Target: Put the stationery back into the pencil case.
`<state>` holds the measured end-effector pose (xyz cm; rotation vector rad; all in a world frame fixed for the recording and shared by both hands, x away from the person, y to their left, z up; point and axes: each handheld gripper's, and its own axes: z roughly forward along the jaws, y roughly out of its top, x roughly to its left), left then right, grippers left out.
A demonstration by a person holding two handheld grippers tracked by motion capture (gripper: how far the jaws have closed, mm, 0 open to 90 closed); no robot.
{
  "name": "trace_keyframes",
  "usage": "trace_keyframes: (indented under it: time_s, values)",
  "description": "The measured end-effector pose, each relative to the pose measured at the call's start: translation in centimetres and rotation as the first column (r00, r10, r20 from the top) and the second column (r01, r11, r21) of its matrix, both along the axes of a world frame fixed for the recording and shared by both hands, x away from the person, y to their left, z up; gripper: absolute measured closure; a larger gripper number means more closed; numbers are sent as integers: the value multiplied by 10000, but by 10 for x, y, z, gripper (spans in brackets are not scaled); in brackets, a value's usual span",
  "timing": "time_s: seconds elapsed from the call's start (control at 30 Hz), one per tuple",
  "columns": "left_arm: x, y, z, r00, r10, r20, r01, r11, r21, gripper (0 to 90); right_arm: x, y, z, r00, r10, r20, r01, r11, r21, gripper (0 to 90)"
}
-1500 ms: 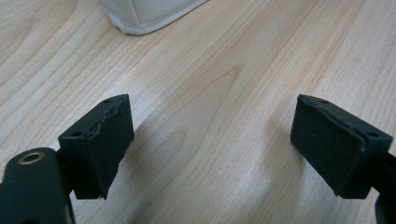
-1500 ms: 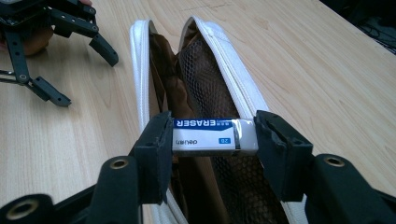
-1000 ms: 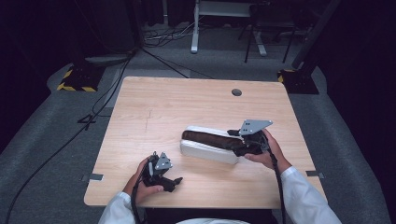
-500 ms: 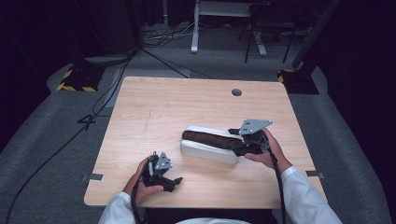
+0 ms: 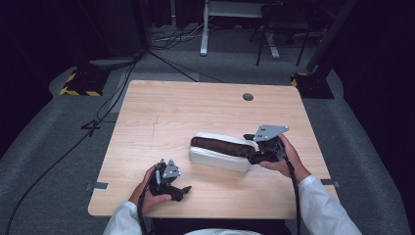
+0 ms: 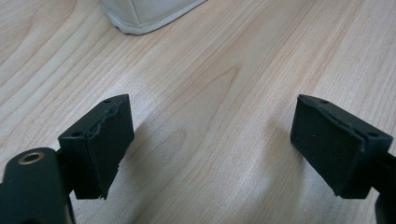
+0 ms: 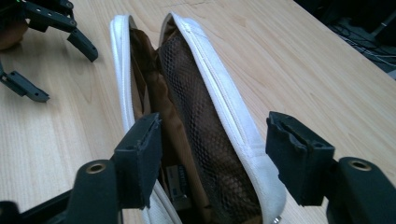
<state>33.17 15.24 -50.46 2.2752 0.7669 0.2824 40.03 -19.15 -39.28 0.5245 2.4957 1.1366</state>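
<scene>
A white pouch (image 5: pixel 222 152) lies unzipped on the tabletop (image 5: pixel 161 112), a little toward the person's right, its brown lining and mesh pocket showing. The right gripper (image 7: pixel 212 154) sits at the pouch's near end; its jaws have just been opening and now straddle the pouch's rim without pressing on it. The left gripper (image 5: pixel 182 192) rests on the tabletop near the pouch's other end, its jaws wide apart with nothing between them. The pouch looks light and soft, likely to sag or fold when lifted. The stitched, piped edge beside the zipper seems the firmest place to pinch; the mesh could snag.
</scene>
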Motion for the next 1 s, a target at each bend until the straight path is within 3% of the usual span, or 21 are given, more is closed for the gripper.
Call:
trace_keyframes:
  time_s: [0.53,1.0]
  values:
    - [0,0,0,10000,0,1,0,10000,3,138,-6,-10,4,9993,-360,104,364,9982,-467,282]
    - [0,0,0,10000,-1,3,1,10000,4,139,-10,-22,7,9981,-608,59,610,9969,-502,254]
